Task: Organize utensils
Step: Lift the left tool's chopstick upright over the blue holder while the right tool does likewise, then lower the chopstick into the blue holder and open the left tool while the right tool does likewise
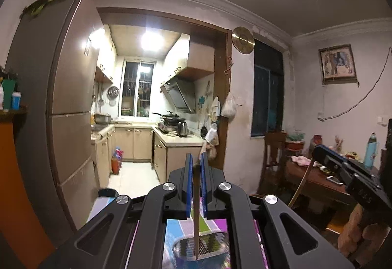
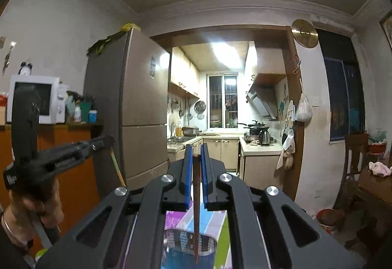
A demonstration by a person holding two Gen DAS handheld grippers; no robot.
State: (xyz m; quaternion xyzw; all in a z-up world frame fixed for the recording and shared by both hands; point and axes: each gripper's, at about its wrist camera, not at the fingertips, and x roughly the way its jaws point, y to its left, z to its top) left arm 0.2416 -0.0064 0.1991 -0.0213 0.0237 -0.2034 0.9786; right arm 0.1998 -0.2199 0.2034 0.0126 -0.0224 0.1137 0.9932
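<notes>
In the left wrist view my left gripper (image 1: 196,158) is shut on a pale wooden chopstick (image 1: 196,215). The stick hangs point down over a perforated metal utensil holder (image 1: 213,244). At the right edge, my right gripper (image 1: 317,151) is held in a hand, with a thin stick (image 1: 302,183) hanging from its tip. In the right wrist view my right gripper (image 2: 196,150) is shut on a dark brown chopstick (image 2: 196,207). Its tip hangs above the shiny holder (image 2: 181,244). The left gripper (image 2: 110,140) shows at the left with its pale chopstick (image 2: 117,171).
A striped purple, green and blue cloth (image 1: 215,222) lies under the holder. Ahead are a tall fridge (image 1: 71,97) and the kitchen doorway (image 1: 147,121). A cluttered wooden table (image 1: 318,180) and a chair (image 1: 274,153) stand to the right. An orange cabinet (image 2: 78,183) carries a microwave (image 2: 36,97).
</notes>
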